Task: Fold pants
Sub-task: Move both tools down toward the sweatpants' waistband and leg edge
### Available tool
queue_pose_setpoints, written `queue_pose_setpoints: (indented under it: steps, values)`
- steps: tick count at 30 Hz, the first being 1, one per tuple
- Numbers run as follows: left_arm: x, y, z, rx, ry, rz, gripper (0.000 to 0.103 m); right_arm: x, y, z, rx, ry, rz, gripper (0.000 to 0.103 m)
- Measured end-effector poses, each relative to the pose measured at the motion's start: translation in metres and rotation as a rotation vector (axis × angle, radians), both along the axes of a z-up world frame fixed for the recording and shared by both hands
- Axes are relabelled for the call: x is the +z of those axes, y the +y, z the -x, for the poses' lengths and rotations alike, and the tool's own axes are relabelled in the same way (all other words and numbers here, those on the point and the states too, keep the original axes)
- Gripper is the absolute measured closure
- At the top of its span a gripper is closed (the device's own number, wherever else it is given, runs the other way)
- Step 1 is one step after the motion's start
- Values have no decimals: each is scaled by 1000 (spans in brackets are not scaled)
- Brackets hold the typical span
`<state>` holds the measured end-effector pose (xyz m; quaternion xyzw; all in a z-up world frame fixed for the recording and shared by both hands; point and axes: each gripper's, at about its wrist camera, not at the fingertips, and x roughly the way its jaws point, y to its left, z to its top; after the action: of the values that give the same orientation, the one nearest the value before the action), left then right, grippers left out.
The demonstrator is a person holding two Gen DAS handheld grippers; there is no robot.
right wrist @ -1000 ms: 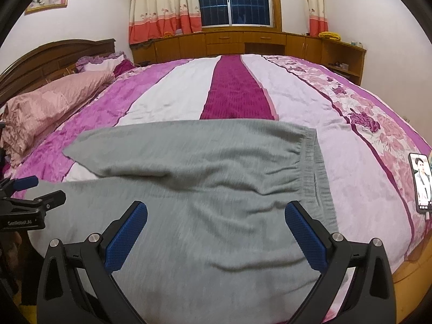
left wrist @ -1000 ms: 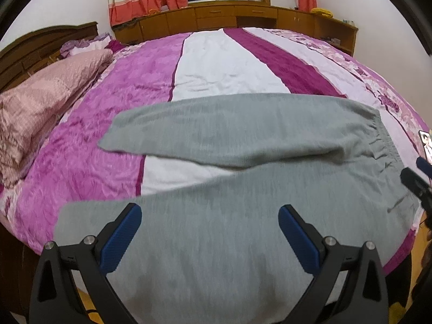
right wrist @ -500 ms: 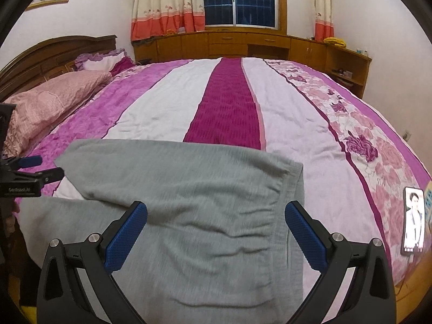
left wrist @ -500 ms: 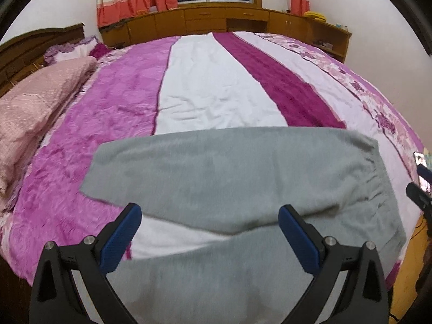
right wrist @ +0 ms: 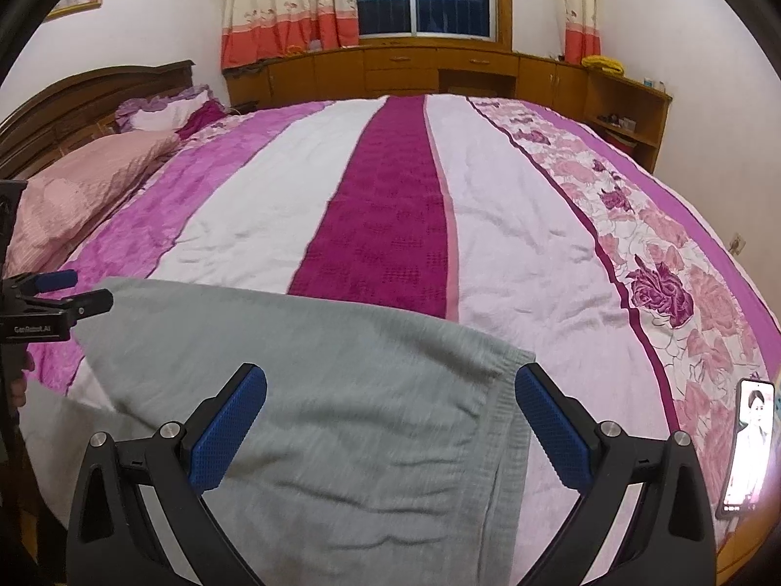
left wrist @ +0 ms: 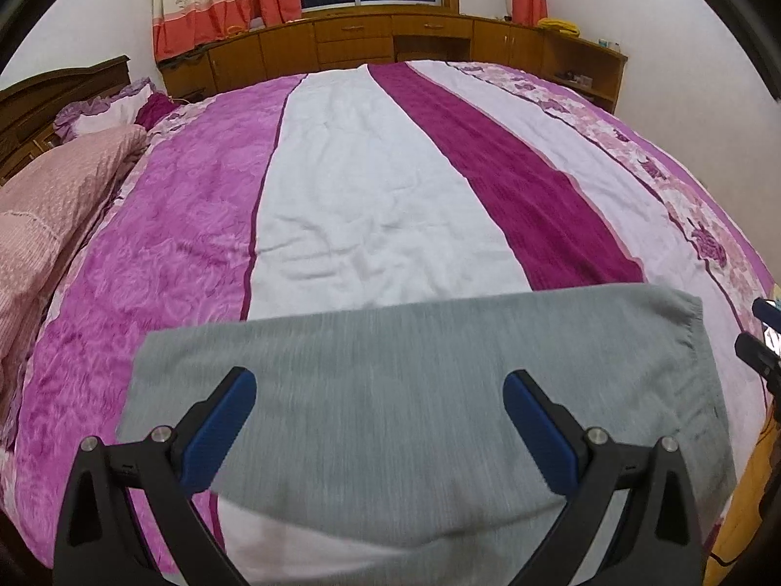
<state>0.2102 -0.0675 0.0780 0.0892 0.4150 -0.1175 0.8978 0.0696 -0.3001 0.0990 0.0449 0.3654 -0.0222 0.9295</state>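
Note:
Grey pants (left wrist: 390, 390) lie flat across the near part of a striped bed (left wrist: 371, 205), legs pointing left and the elastic waistband (right wrist: 507, 444) at the right. My left gripper (left wrist: 380, 432) hovers open above the far leg, with nothing between its blue pads. Over the waist end (right wrist: 341, 429) my right gripper (right wrist: 390, 427) is open too, holding nothing. The left gripper (right wrist: 53, 303) shows at the left edge of the right wrist view, and the right gripper's tip (left wrist: 761, 342) at the right edge of the left wrist view.
A pink pillow (left wrist: 44, 215) lies at the bed's left by a dark wooden headboard (right wrist: 88, 93). A phone (right wrist: 749, 444) rests on the bed's right edge. Wooden cabinets (left wrist: 390, 44), a window and curtains line the far wall.
Both grippers have moved forward over the bed, so the pants have slid lower in both views and more of the bedspread shows. Both stay open.

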Motion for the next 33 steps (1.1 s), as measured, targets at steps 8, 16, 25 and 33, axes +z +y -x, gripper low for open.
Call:
queue_pose_setpoints:
  steps: [8,16,25,33]
  values:
    - [-30,-11,-48,-21,62,9,0,-26,-20,-36,-16,70,4,4]
    - [-60,-33,-84,-84,114,-17,0,-56,-34,-69,-24,137,11,4]
    - [-92,-49,-107,-135,165,-45,0,-81,-39,-92,-8,185,30,4]
    - [-113,-46,-117,-155,200,6,0,-100,-44,-105,15,218,40,4]
